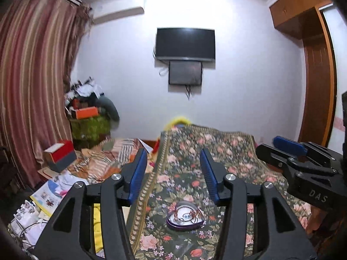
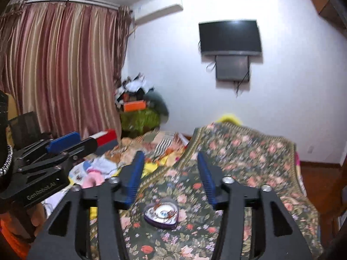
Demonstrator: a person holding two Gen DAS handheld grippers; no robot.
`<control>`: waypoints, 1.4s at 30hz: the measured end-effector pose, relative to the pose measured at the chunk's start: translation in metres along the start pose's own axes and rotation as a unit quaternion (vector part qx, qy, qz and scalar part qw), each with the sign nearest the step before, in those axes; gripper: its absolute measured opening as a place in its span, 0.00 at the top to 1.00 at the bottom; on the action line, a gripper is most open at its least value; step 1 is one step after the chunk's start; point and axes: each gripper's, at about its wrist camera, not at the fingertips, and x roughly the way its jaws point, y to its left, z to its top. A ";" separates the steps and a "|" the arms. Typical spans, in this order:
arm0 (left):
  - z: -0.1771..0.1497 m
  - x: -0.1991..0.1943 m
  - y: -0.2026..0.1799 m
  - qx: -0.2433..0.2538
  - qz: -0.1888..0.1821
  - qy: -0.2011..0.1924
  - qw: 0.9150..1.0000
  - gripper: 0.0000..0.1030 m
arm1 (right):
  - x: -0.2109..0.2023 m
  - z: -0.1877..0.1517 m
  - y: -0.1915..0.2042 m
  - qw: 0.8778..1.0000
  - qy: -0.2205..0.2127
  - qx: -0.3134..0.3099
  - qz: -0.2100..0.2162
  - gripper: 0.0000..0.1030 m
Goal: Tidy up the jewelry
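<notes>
A small purple heart-shaped tin [image 1: 185, 216] sits on the floral bedspread [image 1: 216, 151], with a tangle of copper-coloured chains and small jewelry pieces inside it. My left gripper [image 1: 173, 162] hovers open above and just behind the tin, nothing between its blue pads. In the right wrist view the same tin [image 2: 161, 213] lies below my right gripper [image 2: 170, 164], which is also open and empty. Each gripper shows at the edge of the other's view: the right gripper [image 1: 288, 149] and the left gripper [image 2: 71, 140].
The floral spread [image 2: 238, 162] covers a bed that reaches the far wall under a mounted TV [image 1: 185, 43]. To the left lie a striped blanket [image 1: 108, 162], a red and grey box [image 1: 61, 155], papers and clutter. Striped curtains [image 1: 32, 75] hang left; a wooden wardrobe [image 1: 316, 75] stands right.
</notes>
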 end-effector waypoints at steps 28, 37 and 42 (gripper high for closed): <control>-0.009 -0.034 0.008 -0.019 0.022 -0.012 1.000 0.16 | -0.029 -0.005 0.010 0.999 -0.024 0.012 -0.031 0.17; -0.010 -0.033 0.005 -0.017 0.021 -0.009 1.000 0.12 | -0.030 -0.006 0.006 0.999 -0.022 0.019 -0.028 0.17; -0.011 -0.032 0.004 -0.020 0.021 -0.008 1.000 0.01 | -0.031 -0.006 0.006 0.999 -0.021 0.021 -0.028 0.17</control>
